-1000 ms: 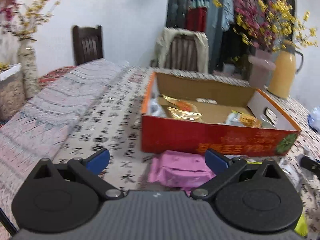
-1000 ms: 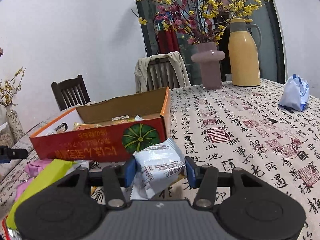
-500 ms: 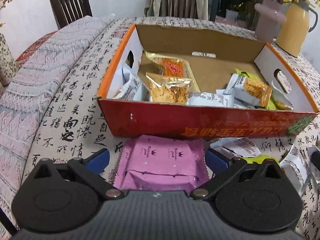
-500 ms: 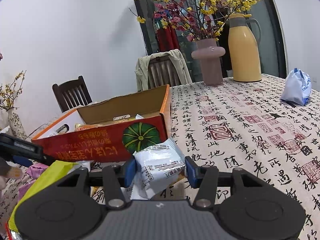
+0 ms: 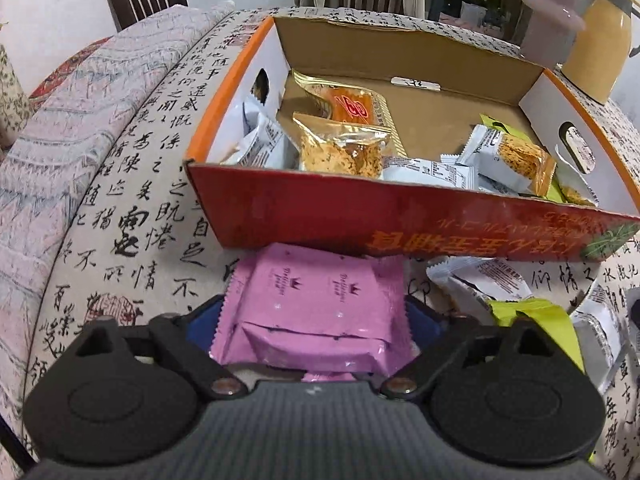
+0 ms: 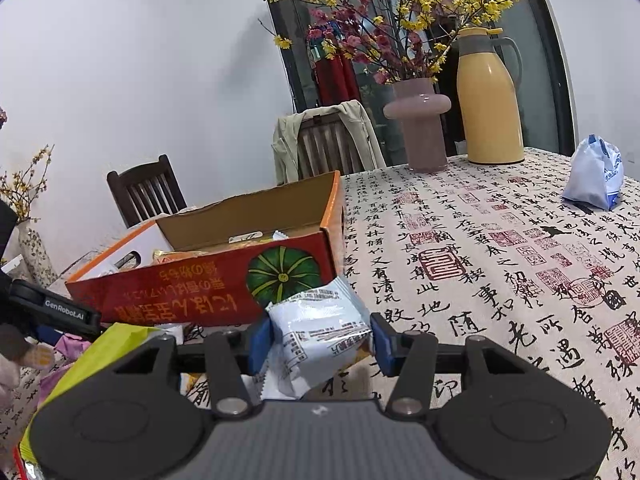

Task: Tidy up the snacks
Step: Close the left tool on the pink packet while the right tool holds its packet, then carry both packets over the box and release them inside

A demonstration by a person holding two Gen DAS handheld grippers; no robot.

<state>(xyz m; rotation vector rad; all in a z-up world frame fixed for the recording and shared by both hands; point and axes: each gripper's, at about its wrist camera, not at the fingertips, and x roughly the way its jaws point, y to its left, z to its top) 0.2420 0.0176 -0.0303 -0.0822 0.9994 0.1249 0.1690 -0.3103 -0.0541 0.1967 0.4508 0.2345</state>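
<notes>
my left gripper [image 5: 314, 320] points down at the pink snack packet [image 5: 316, 304], which lies on the tablecloth [image 5: 120, 208] just near of the red cardboard box [image 5: 400, 220]. its jaws have just been closing with the packet between them; the blue pads [image 5: 200, 320] sit at its side edges, but i cannot tell if they press yet. my right gripper [image 6: 320, 344] is clenched on a white snack packet [image 6: 320, 336], held near the box's right corner. several snacks already lie inside the box.
</notes>
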